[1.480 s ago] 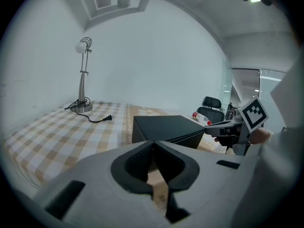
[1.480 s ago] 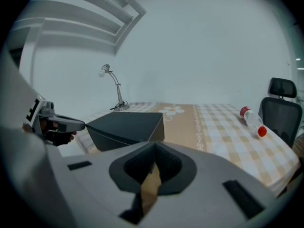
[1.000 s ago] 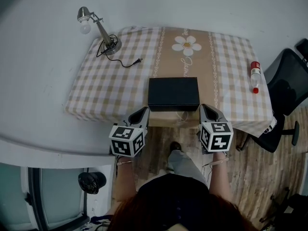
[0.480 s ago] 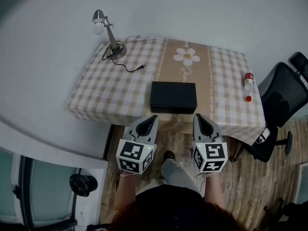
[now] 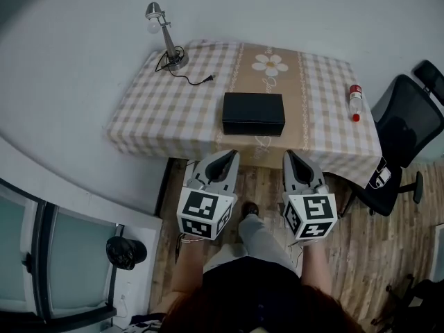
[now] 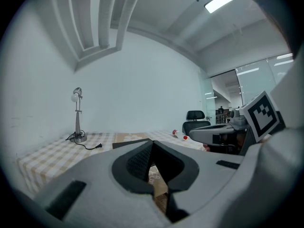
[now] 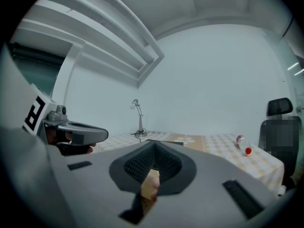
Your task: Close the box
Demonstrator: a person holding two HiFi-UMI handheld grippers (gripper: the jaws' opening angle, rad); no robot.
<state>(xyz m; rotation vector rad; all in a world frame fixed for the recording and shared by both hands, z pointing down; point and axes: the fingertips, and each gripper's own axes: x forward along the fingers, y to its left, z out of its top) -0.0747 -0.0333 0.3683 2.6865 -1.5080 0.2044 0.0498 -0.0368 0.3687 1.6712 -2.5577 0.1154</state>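
- The black box (image 5: 254, 113) lies shut, lid flat, near the middle of the checked table (image 5: 173, 109), on the near part of the beige runner (image 5: 269, 82) with its daisy print.
- My left gripper (image 5: 231, 155) and right gripper (image 5: 290, 156) hang side by side over the wood floor (image 5: 361, 214), short of the table's near edge and apart from the box. Both point toward it.
- Each gripper's own view shows its jaws pressed together with nothing between them.
- Nothing stands between the grippers and the box. A desk lamp (image 5: 165, 33) stands at the far left corner, its cord and plug (image 5: 198, 80) trailing on the cloth, well apart from the box.
- A red-capped bottle (image 5: 354, 103) lies on its side near the right edge. A black office chair (image 5: 406, 116) stands just beside that end of the table.
- A second ago the gripper tips were at the table's near edge, just beside the box's front corners. Now they are drawn back, while the box sits where it did.
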